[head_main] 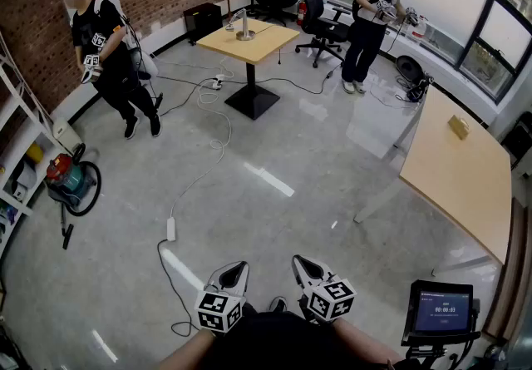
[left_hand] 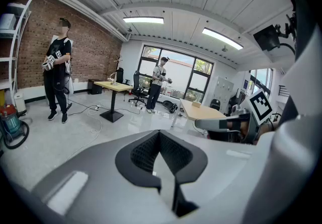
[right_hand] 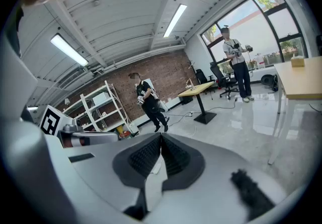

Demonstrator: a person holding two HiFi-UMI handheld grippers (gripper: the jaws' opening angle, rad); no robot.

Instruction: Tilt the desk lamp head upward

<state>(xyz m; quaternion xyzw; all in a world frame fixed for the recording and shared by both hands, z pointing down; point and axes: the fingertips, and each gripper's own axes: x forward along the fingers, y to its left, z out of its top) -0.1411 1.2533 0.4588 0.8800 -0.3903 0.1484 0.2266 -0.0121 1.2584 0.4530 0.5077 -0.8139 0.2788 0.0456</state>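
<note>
Far beyond the left hand-held gripper (head_main: 239,265) and right hand-held gripper (head_main: 298,261), both closed empty, stands the desk lamp (head_main: 243,26).

desk lamp (head_main: 242,26) on far table (head_main: 268,44) | long table (head_main: 457,181) at right | vacuum cleaner (head_main: 68,179) by shelving (head_main: 15,198) at left

The shiny grey floor (head_main: 332,152) spreads out in front of the left gripper (head_main: 236,267) and the right gripper (head_main: 301,262). A little ahead of the left gripper and to its left, a white power strip (head_main: 171,229) lies on the floor. A thin white cable (head_main: 218,142) runs away from it.

Far ahead of both grippers stands a small square wooden table (head_main: 266,46) on a black foot. A silver desk lamp (head_main: 242,27) sits on its top.

Off to the right of the right gripper is a long pale wooden table (head_main: 457,177) with a little brown box (head_main: 458,126) on it.

Far to the left of the left gripper, a red and green vacuum cleaner (head_main: 71,181) rests on the floor.
</note>
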